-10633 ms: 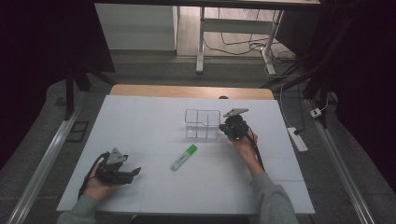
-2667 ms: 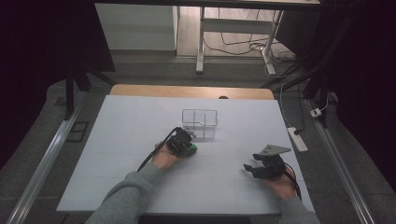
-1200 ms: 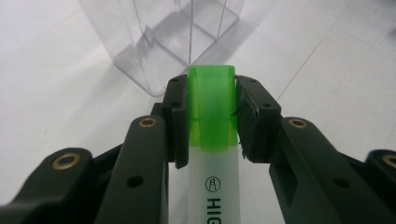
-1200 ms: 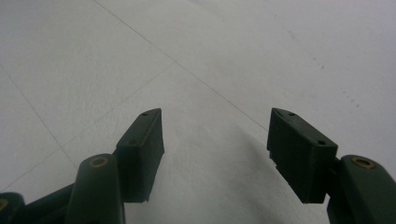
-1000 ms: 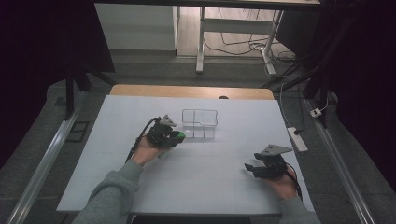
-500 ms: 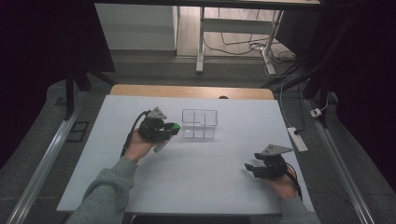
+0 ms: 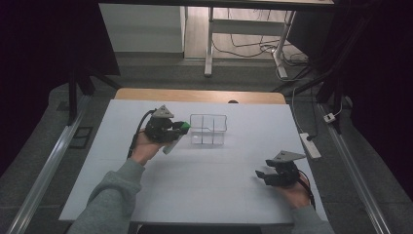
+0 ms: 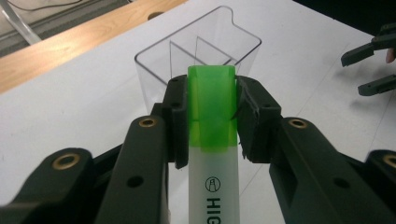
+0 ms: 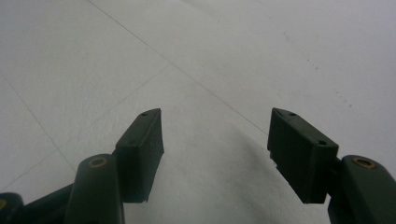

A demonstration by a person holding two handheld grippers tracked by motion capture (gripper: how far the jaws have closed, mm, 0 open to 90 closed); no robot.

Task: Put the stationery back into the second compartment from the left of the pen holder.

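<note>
Your left gripper (image 8: 210,116) cuts off the white highlighter with green cap (image 8: 212,140): its print reads just "HIG" at the bottom edge.

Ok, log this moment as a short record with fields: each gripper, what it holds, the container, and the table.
left gripper: shut on the highlighter, gripping it at the green cap
highlighter position: lifted off the table, cap end pointing toward the clear organizer
clear organizer: transparent, divided into compartments, nothing seen inside, standing just beyond the highlighter's cap
right gripper: open, holding nothing, low over the table near the person's right side
table: white top with a wooden strip along the far edge
</note>
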